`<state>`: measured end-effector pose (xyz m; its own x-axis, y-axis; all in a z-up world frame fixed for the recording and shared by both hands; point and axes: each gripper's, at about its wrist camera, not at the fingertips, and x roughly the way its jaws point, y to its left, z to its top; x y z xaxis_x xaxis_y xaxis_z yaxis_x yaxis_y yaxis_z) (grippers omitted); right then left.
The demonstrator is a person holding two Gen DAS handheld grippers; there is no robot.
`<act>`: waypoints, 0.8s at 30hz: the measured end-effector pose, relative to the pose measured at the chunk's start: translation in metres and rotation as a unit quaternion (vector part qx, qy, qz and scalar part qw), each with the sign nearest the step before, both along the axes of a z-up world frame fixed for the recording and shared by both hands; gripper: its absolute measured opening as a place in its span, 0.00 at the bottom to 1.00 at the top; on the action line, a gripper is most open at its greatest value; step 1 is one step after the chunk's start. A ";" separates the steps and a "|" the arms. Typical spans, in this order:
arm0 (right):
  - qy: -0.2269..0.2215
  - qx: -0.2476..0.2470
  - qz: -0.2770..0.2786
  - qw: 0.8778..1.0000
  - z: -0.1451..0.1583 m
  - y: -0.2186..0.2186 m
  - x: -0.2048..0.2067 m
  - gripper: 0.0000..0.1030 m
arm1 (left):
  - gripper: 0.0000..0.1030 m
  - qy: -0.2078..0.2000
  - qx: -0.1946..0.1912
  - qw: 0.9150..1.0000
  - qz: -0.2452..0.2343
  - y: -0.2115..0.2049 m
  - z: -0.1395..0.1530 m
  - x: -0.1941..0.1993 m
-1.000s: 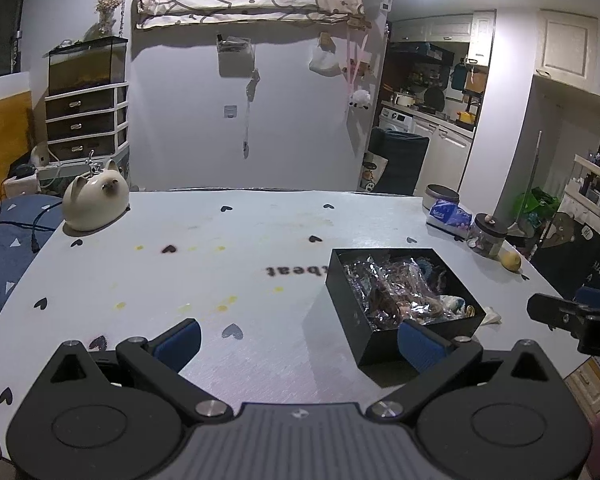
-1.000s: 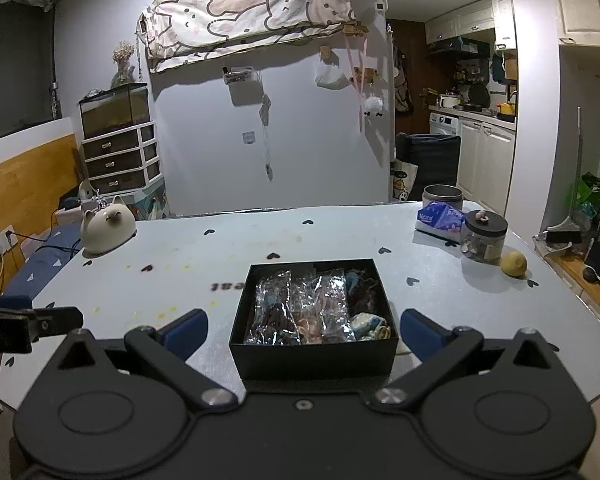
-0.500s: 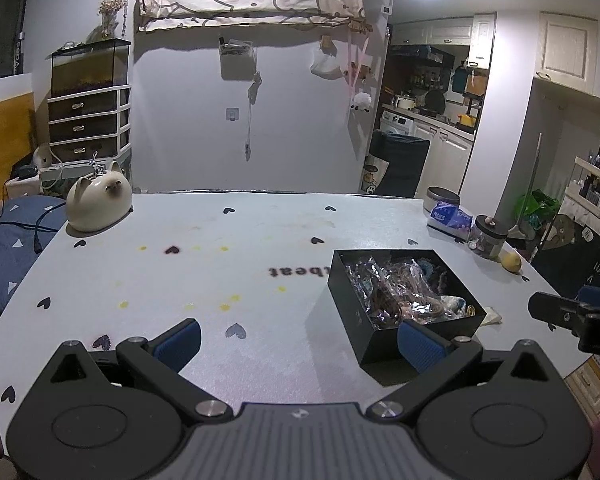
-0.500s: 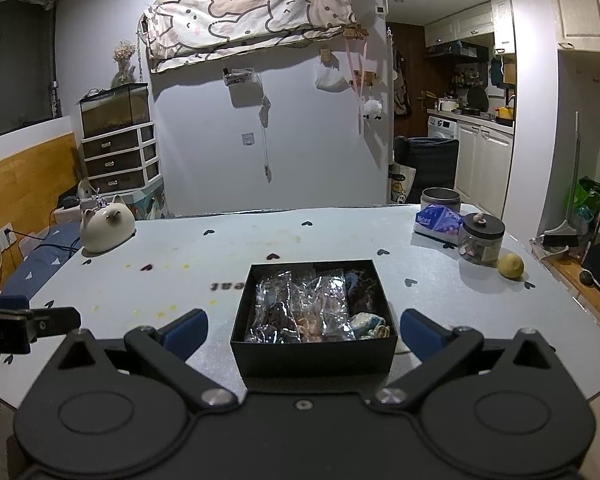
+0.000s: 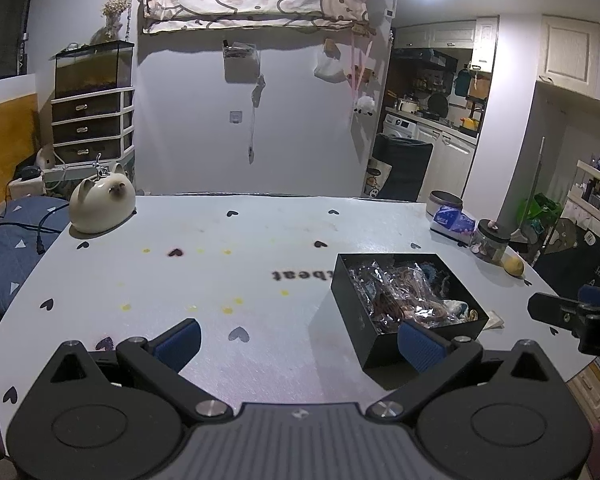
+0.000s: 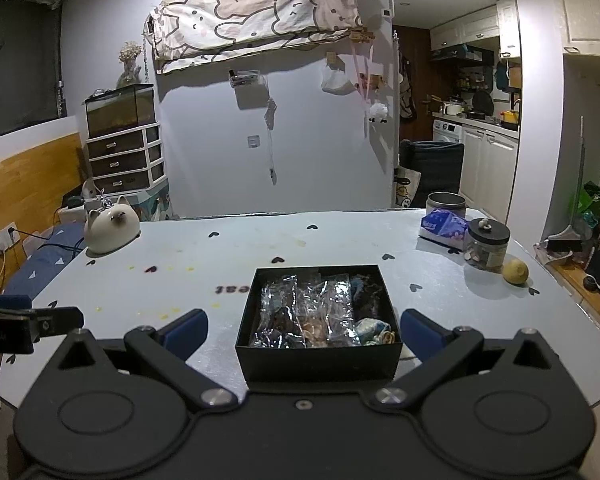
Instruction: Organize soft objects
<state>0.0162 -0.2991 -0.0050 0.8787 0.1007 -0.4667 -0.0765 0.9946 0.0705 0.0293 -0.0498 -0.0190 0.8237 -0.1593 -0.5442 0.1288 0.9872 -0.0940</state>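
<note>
Both tools are hovering spread wide, the right tool (image 6: 303, 330) flanking the black box (image 6: 318, 356); the left tool (image 5: 298, 340) is facing bare desk (image 5: 220, 280) beside it.

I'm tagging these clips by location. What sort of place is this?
Most likely a small lived-in flat: a white heart-print table stands in a living area opening onto a kitchen, with a white washing machine under the counter, a glass fish tank on plastic drawers, and a cartoon-print cloth hung on the wall.
</note>
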 end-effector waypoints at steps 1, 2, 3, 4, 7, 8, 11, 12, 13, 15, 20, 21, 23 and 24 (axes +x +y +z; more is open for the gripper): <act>0.000 0.000 0.000 1.000 0.000 0.000 0.000 1.00 | 1.00 0.000 0.000 1.000 0.000 0.000 0.000 0.000; 0.000 0.000 0.001 1.000 0.000 0.001 0.001 1.00 | 1.00 0.000 0.000 1.000 0.000 0.000 0.000 0.000; 0.000 0.000 0.000 1.000 0.000 0.001 0.000 1.00 | 1.00 0.000 0.000 1.000 0.000 0.000 0.000 0.000; 0.000 0.000 0.001 1.000 0.000 0.001 0.001 1.00 | 1.00 0.000 0.000 1.000 0.000 0.000 0.000 0.000; 0.000 0.000 0.001 1.000 0.000 0.001 0.001 1.00 | 1.00 0.000 0.000 1.000 0.000 0.000 0.000 0.000; 0.001 0.000 0.002 1.000 0.000 0.001 0.001 1.00 | 1.00 0.000 0.000 1.000 0.000 0.000 0.000 0.000; 0.001 0.000 0.003 1.000 0.000 0.003 0.002 1.00 | 1.00 0.000 0.000 1.000 0.000 0.000 0.000 0.000; 0.001 0.000 0.003 1.000 0.000 0.003 0.002 1.00 | 1.00 0.000 0.000 1.000 0.000 0.000 0.000 0.000; 0.001 0.000 0.003 1.000 0.000 0.003 0.002 1.00 | 1.00 0.000 0.000 1.000 0.000 0.000 0.000 0.000; 0.001 0.000 0.003 1.000 0.000 0.003 0.002 1.00 | 1.00 0.000 0.000 1.000 0.000 0.000 0.000 0.000; 0.001 0.000 0.003 1.000 0.000 0.003 0.002 1.00 | 1.00 0.000 0.000 1.000 0.000 0.000 0.000 0.000; 0.001 0.000 0.003 1.000 0.000 0.003 0.002 1.00 | 1.00 0.000 0.001 1.000 0.000 0.000 0.000 0.000; 0.001 0.000 0.003 1.000 0.000 0.003 0.002 1.00 | 1.00 0.000 0.000 1.000 0.000 0.000 0.000 0.000; 0.001 0.000 0.003 1.000 0.000 0.003 0.002 1.00 | 1.00 0.000 0.000 1.000 0.000 0.000 0.000 0.000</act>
